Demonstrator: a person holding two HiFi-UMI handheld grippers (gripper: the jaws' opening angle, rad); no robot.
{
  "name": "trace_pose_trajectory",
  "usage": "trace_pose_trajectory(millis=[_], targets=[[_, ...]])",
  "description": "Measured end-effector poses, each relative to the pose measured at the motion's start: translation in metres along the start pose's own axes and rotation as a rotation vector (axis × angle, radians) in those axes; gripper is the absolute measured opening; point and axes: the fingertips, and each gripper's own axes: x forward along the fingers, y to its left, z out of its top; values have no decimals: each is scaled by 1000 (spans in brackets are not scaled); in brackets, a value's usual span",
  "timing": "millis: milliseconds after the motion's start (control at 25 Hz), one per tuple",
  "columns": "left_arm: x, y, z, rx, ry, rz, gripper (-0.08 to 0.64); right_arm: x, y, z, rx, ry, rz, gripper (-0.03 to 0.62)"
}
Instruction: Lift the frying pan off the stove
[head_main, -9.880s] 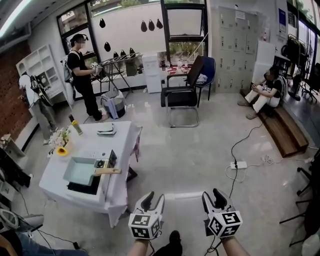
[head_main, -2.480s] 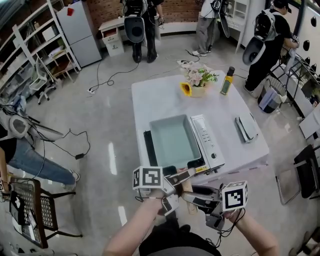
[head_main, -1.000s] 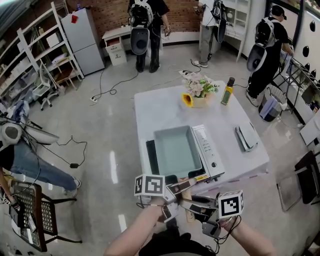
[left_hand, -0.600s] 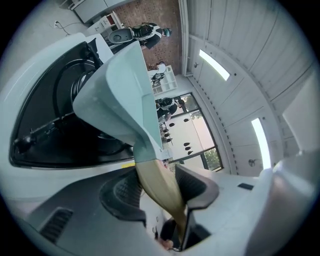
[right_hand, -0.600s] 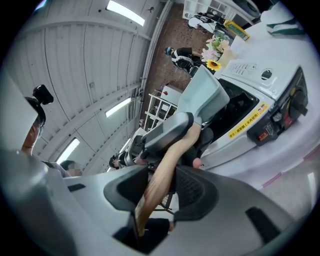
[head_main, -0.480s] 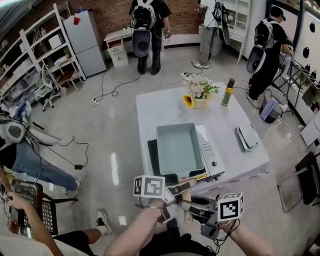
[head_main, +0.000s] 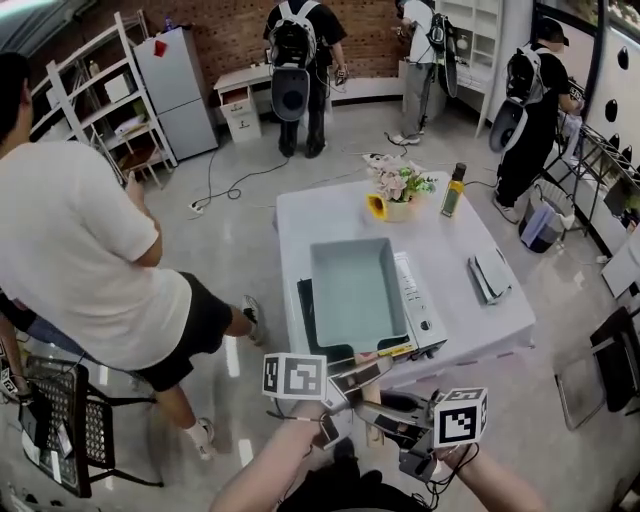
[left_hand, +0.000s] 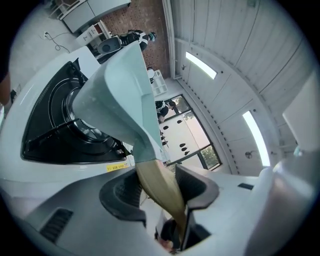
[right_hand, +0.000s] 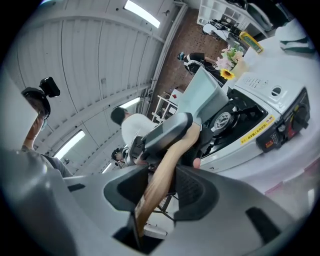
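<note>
Since a second ago, we are raising both claws: the left claw (head_main: 350, 376) and the right claw (head_main: 378, 408) are each clamping the wooden handle (left_hand: 159, 186). Beyond, the frying pan (head_main: 355, 290) is hovering tilted, apparently just clear of the stove (head_main: 428, 322) on the desk (head_main: 320, 205). We are judging the lift nearly complete.

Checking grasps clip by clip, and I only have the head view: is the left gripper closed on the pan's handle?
Observer: Yes; the left gripper view shows the left gripper closed on the wooden handle.
Operator: And the other one?
Observer: Its own view shows the right gripper closed on the same handle, nearer its end.
Operator: Is the frying pan lifted?
Observer: Its near end is raised above the burner; the far end is unclear.
</note>
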Motion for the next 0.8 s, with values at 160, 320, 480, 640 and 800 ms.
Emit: trace_pose_trajectory(millis=[160, 320, 480, 640, 800], targets=[[-6, -13, -2, 36, -17, -7, 193, -3, 12, -2, -41, -4, 11, 161], [-14, -27, -4, 71, -36, -19, 193, -4, 26, -6, -78, -12, 19, 161], [-20, -41, -6, 116, -53, -23, 193, -7, 38, -7, -121, -19, 33, 161], [-27, -56, -5, 168, -59, -25, 193, -6, 51, -7, -163, -31, 42, 160], [-33, -72, -4, 210, -64, -40, 193, -6, 64, -6, -197, -47, 46, 158]])
